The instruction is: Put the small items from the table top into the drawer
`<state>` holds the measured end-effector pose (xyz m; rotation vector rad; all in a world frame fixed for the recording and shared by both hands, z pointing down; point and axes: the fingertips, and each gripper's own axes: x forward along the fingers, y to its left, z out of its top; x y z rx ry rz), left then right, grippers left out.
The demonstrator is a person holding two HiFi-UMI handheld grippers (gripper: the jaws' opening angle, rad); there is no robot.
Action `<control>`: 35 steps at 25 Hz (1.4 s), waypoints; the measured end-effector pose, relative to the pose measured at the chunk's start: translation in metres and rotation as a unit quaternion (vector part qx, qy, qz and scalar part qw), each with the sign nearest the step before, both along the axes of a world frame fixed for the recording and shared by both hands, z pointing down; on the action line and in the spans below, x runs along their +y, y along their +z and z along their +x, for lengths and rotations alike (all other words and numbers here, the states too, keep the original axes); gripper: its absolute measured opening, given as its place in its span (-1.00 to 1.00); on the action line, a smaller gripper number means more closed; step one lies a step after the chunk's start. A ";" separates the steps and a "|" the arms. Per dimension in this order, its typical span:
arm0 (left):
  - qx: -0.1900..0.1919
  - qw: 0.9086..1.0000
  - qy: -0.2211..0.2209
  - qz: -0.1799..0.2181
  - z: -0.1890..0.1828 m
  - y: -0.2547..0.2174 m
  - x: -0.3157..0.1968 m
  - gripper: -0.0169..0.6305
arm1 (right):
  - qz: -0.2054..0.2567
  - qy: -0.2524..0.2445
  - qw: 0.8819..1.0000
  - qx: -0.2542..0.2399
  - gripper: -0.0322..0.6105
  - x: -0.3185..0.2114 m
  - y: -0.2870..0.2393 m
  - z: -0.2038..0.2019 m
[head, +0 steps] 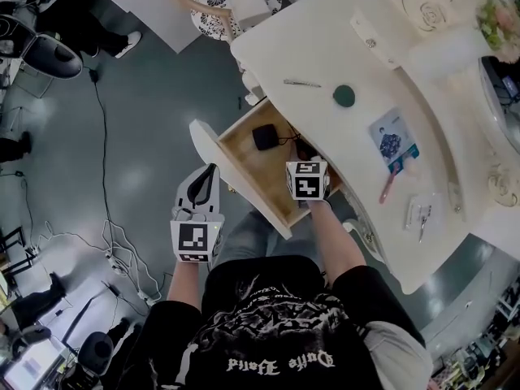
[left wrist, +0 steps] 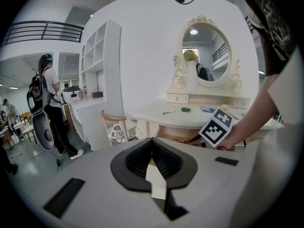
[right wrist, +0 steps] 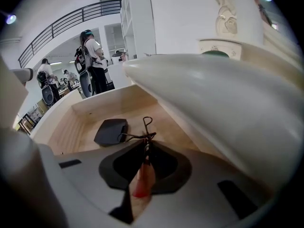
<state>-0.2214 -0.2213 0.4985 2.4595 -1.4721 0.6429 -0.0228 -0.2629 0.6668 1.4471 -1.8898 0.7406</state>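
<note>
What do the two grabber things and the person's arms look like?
The left gripper and right gripper are pale grey shells with black ribbed pads. Each carries a white cube printed with black square markers. The person wears a black short-sleeved shirt with pale lettering.

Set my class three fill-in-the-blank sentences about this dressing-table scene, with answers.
The black case lies inside the open ____.
The thin metal tool sits in the jaws of the gripper on the person's ____.
The round item on the table top is coloured ____.
Answers: drawer; right; green.
</note>
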 end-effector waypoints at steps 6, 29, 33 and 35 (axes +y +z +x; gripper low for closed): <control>0.003 1.000 0.006 -0.004 0.005 0.005 0.000 -0.90 | 0.002 0.017 1.000 0.014 -0.75 -0.006 0.005 0.003; 0.012 1.000 0.012 -0.023 0.013 0.012 -0.002 -0.90 | -0.033 0.027 0.999 -0.018 -0.68 -0.007 0.023 -0.003; 0.009 0.999 0.024 -0.035 0.019 0.016 -0.002 -0.90 | -0.037 0.032 0.998 -0.029 -0.51 -0.006 0.021 -0.005; 0.010 0.999 0.026 -0.037 0.021 0.017 -0.002 -0.90 | -0.037 0.026 0.999 -0.030 -0.46 -0.006 0.020 -0.007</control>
